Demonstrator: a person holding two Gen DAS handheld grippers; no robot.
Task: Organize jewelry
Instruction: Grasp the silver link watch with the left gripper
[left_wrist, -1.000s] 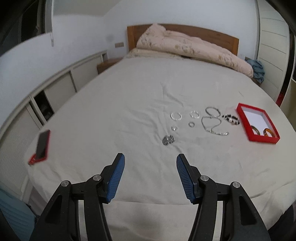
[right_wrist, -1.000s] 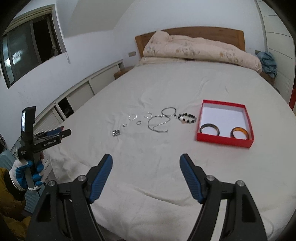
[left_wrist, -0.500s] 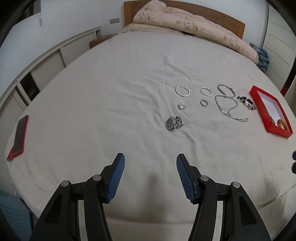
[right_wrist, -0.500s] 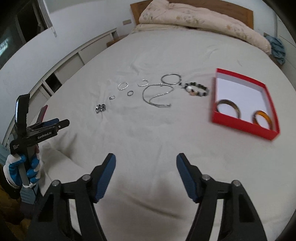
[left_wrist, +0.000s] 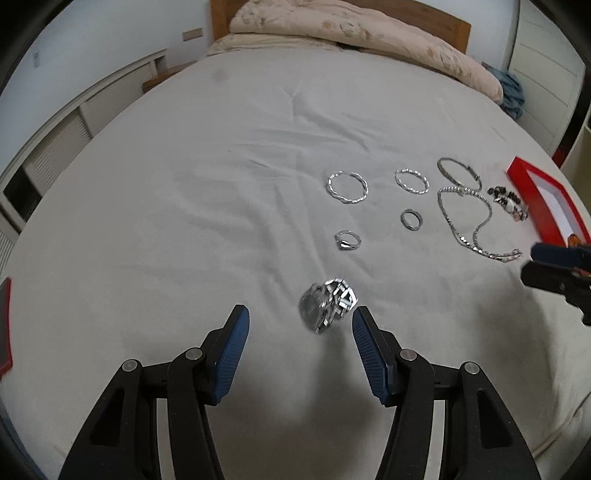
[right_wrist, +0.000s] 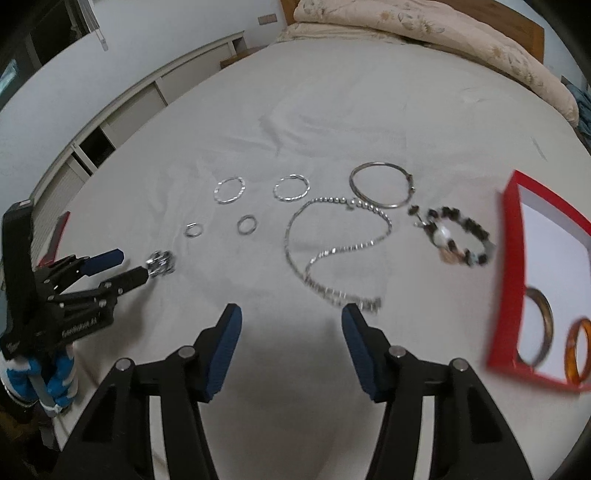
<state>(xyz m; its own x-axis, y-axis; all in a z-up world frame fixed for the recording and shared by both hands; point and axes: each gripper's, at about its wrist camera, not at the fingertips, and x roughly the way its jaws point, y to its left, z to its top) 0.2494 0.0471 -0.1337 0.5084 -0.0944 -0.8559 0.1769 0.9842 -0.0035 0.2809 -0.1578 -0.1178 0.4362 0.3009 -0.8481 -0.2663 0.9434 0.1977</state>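
Silver watch (left_wrist: 328, 305) just beyond left claw (left_wrist: 297, 325)

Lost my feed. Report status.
Left hand-held gripper open, nearing the watch. Right hand-held gripper open, jaws just closing, empty, near the necklace. Nothing in the way.

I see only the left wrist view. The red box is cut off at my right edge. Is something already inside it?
Observer: Yes. The red box holds a dark bangle and an orange bangle.
Operator: And the right gripper? I see only its tips.
Observer: The right gripper is open. Its jaws have just been closing with nothing between them. One end of the necklace lies just beyond one fingertip.
Operator: What holds the left gripper?
Observer: A hand in a blue and white glove grips the handle of the left gripper.
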